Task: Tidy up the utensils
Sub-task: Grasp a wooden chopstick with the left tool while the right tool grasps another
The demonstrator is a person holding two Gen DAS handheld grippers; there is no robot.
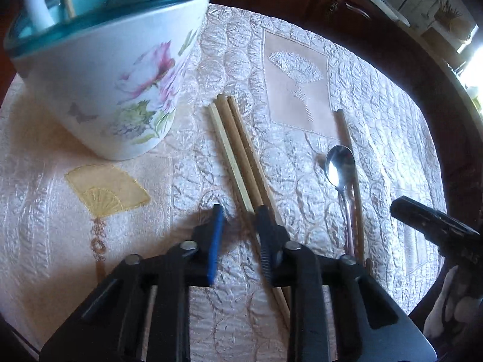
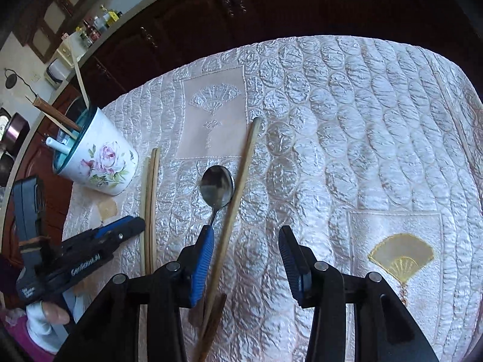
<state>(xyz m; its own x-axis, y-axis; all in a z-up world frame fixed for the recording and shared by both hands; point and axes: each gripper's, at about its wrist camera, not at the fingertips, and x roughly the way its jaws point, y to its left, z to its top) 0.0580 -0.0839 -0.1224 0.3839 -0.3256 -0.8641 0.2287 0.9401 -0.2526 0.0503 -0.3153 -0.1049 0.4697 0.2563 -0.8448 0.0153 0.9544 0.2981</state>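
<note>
A white floral cup (image 1: 120,84) with a teal rim stands at the left and holds several utensils; it also shows in the right wrist view (image 2: 99,163). Three chopsticks (image 1: 238,157) lie side by side on the quilted cloth. My left gripper (image 1: 240,214) is open, low over their near ends, its fingers straddling them. It shows in the right wrist view (image 2: 126,226) next to the chopsticks (image 2: 150,211). A metal spoon (image 2: 218,185) and one wooden chopstick (image 2: 238,190) lie beside each other. My right gripper (image 2: 244,238) is open above them, empty.
The quilted pink-white cloth (image 2: 362,138) with fan embroidery covers the round table. Dark wooden cabinets (image 2: 241,9) stand behind. The right gripper's finger (image 1: 428,220) shows at the right in the left wrist view, near the spoon (image 1: 339,166).
</note>
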